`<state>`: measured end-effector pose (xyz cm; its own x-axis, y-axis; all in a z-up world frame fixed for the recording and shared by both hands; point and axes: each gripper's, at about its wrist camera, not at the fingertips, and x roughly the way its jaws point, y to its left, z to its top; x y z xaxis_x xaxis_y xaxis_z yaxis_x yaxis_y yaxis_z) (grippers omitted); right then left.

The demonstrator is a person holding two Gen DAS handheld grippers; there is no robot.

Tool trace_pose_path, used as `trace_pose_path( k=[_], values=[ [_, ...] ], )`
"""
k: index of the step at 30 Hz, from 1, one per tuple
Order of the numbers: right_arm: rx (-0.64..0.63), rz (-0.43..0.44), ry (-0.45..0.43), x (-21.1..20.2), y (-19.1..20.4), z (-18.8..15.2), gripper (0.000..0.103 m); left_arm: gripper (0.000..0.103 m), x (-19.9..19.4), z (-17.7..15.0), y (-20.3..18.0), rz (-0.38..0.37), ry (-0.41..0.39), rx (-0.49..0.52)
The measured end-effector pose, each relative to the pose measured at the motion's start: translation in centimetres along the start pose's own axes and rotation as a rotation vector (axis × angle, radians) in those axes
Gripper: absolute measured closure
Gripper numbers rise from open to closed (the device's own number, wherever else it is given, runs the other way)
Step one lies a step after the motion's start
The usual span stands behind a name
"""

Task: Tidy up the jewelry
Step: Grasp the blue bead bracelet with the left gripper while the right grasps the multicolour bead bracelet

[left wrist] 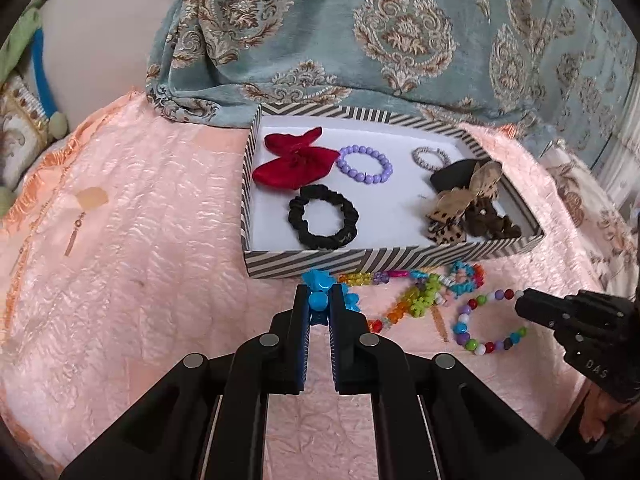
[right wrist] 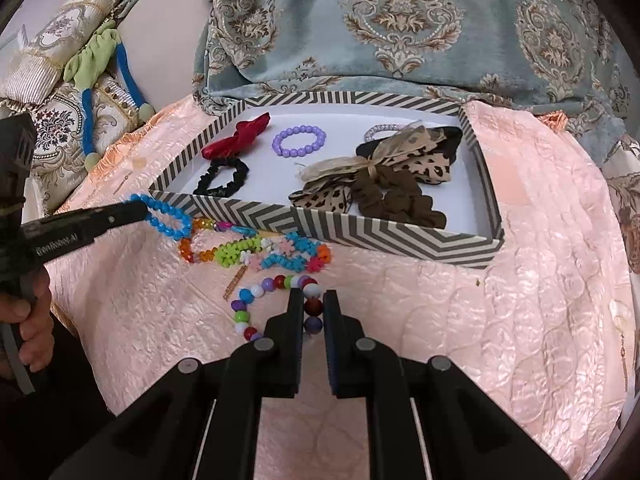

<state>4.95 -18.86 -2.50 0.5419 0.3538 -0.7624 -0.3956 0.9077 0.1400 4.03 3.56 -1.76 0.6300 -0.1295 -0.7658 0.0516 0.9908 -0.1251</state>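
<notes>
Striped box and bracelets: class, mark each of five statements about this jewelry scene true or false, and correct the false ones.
1. The left gripper is closed on the blue bead bracelet. True.
2. The purple bead bracelet lies on the pink cloth outside the box. False: it lies inside the striped box.
3. The right gripper has its fingers on either side of the multicolored bead bracelet. True.
4. The black scrunchie is held by the right gripper. False: it rests in the box, untouched.
5. The red bow is in the box, near its left end in the left wrist view. True.
</notes>
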Motion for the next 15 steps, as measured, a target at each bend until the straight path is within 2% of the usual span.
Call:
trace_pose_path(
  k=[15],
  values=[
    [0.004, 0.003, 0.0, 0.09, 0.26, -0.06, 0.093, 0.103, 0.51, -0.34, -0.51, 0.056, 0.015, 0.02]
  ],
)
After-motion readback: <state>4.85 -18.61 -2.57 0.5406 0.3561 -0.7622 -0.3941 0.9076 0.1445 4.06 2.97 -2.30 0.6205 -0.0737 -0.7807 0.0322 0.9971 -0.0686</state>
